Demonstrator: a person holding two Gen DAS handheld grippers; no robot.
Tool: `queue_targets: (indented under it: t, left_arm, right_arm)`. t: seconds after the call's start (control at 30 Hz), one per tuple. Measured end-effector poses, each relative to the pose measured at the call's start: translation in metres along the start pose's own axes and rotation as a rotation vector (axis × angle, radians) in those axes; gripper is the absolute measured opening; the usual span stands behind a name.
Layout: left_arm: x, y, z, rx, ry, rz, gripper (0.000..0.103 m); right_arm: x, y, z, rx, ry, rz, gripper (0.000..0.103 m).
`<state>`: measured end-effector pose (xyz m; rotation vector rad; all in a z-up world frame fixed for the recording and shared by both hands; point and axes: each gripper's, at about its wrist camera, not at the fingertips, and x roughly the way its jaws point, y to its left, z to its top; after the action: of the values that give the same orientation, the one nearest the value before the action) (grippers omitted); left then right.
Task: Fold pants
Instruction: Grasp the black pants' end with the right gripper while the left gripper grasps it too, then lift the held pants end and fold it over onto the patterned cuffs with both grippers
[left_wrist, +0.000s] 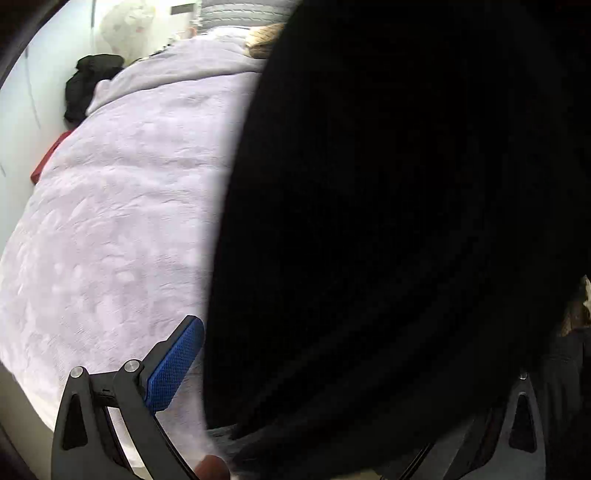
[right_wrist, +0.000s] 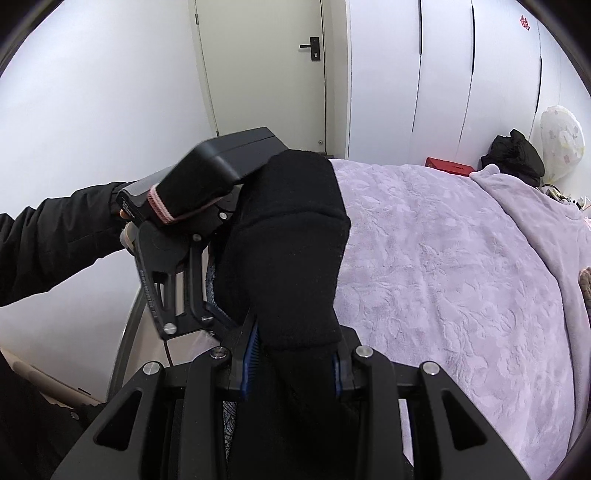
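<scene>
So at this point the black pants (right_wrist: 291, 236) were up off the bed, hanging in a bunch over the lilac blanket (right_wrist: 461, 258) rather than lying on it. The right gripper (right_wrist: 291, 362) had its blue pads (right_wrist: 249, 363) pinched in on a thick wad of the fabric, jaws only a little way apart with the cloth packed between them, so I'd call that a solid grip. The left gripper (right_wrist: 207, 295) was right beside it in the right wrist view, held by a gloved hand (right_wrist: 177, 201) coming out of a dark sleeve (right_wrist: 55, 236), nosed into the same bunch. Honestly couldn't tell what its jaws were doing: in its own camera the pants (left_wrist: 388, 240) blacked out most of the frame, one blue pad (left_wrist: 173, 367) stood clear of the cloth and the other was buried behind it. My read is this was the lift-and-carry part of a fold, both hands bringing one end up to lay it over the rest. Next move would need the two grippers spread apart to pull the edge straight, then lowered together onto the blanket so the layer landed flat instead of in a lump. The dark clothes (right_wrist: 513, 155) and red box (right_wrist: 448, 166) by the wall were well out of the way.
</scene>
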<state>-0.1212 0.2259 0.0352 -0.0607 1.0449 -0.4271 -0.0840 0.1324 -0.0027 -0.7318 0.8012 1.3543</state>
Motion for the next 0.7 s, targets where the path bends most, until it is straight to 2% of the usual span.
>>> queue_targets:
  t: [0.07, 0.23, 0.33, 0.47, 0.53, 0.6, 0.63, 0.67, 0.7]
  left_arm:
    - [-0.013, 0.009, -0.009, -0.035, -0.015, -0.045, 0.103]
    - [-0.052, -0.003, -0.033, 0.006, -0.117, -0.006, 0.103]
    - [-0.058, -0.010, -0.038, 0.030, -0.142, 0.015, 0.103]
    - [-0.048, -0.014, -0.021, 0.051, -0.134, -0.050, 0.103]
    - [-0.033, -0.018, -0.007, 0.057, -0.101, -0.094, 0.103]
    - [0.000, -0.030, -0.008, 0.027, -0.019, -0.056, 0.103]
    - [0.015, -0.027, -0.004, -0.021, 0.037, -0.066, 0.100]
    - [0.023, -0.022, -0.002, -0.064, 0.062, -0.076, 0.087]
    - [0.027, -0.017, -0.001, -0.099, 0.076, -0.087, 0.055]
  right_arm:
    - [-0.008, 0.004, -0.002, -0.011, -0.019, 0.005, 0.031]
    - [-0.024, 0.024, -0.016, -0.064, -0.062, -0.035, 0.029]
    - [-0.030, 0.034, -0.025, -0.087, -0.079, -0.052, 0.028]
    - [-0.032, 0.039, -0.028, -0.103, -0.072, -0.068, 0.028]
    - [-0.030, 0.038, -0.025, -0.105, -0.061, -0.077, 0.028]
    - [-0.026, 0.035, -0.019, -0.103, -0.050, -0.096, 0.028]
    - [-0.020, 0.029, -0.014, -0.092, -0.035, -0.119, 0.028]
    - [-0.011, 0.021, -0.010, -0.073, -0.012, -0.137, 0.028]
    - [-0.005, 0.013, -0.009, -0.046, 0.016, -0.148, 0.030]
